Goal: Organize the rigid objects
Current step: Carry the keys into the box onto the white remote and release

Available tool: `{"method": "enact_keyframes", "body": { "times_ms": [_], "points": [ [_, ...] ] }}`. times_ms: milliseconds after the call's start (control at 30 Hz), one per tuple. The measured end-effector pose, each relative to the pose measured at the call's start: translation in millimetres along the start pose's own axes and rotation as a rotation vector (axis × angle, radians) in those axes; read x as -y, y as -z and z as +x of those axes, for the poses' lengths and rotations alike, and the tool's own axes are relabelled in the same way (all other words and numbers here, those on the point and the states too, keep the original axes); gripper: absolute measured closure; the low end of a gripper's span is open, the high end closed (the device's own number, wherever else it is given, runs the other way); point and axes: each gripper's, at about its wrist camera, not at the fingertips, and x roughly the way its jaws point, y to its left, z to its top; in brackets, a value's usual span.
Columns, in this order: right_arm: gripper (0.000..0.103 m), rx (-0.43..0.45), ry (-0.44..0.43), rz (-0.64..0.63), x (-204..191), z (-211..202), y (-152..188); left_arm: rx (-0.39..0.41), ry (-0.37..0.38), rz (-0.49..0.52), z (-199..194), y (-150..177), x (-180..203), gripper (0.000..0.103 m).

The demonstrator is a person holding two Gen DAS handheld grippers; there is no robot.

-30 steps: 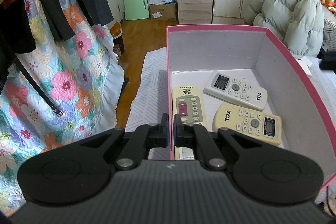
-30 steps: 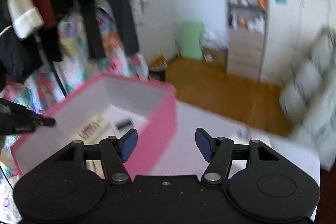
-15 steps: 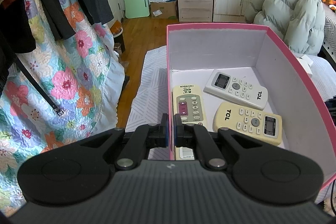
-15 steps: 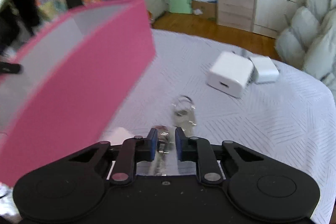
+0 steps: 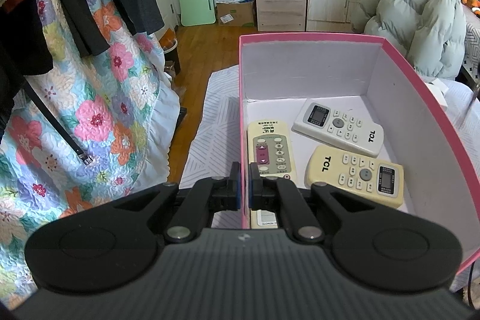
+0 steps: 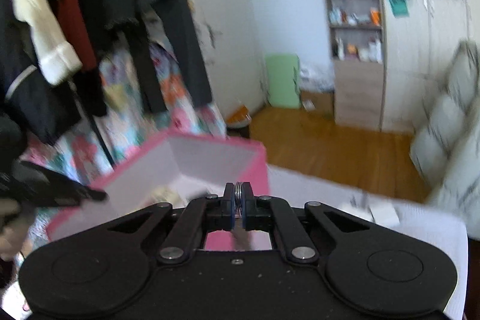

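Now the right gripper (image 6: 238, 207) has just closed on a key ring (image 6: 239, 195), lifted toward the box.
The left gripper (image 5: 243, 185) pinches the pink box (image 5: 426, 98) wall at 6 o'clock; three remotes (image 5: 337, 126) lie inside toward 12, so the keys likely go in next.

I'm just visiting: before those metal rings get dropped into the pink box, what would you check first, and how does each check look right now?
1. Right gripper jaws shut on the metal rings: ok.
2. Left gripper jaws clamped on the pink box wall: ok.
3. Free floor behind the three remotes: ok.
4. Rings above the box opening: not ok, they sit near its outer corner.
5. Anything dangling from the rings: cannot tell, blurred.
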Motion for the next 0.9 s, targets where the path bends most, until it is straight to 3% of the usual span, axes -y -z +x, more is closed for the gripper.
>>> {"method": "enact_keyframes", "body": {
  "times_ms": [200,367,633,733,900],
  "points": [
    [0.097,0.024,-0.131,-0.065,-28,5,-33,0.0,0.005,-0.004,0,-1,1,0.1],
    [0.097,-0.067,-0.209,-0.086,-43,43,-38,0.003,0.004,0.001,0,-1,1,0.1],
    [0.097,-0.248,-0.137,-0.079,-45,124,-17,0.001,0.01,-0.009,0,-2,-1,0.1],
    [0.097,-0.267,-0.109,-0.034,-37,137,-17,-0.003,0.01,-0.009,0,-3,0,0.1],
    [0.084,-0.211,-0.114,0.085,-18,118,-22,-0.004,0.013,-0.011,0,-3,0,0.1]
  ]
}}
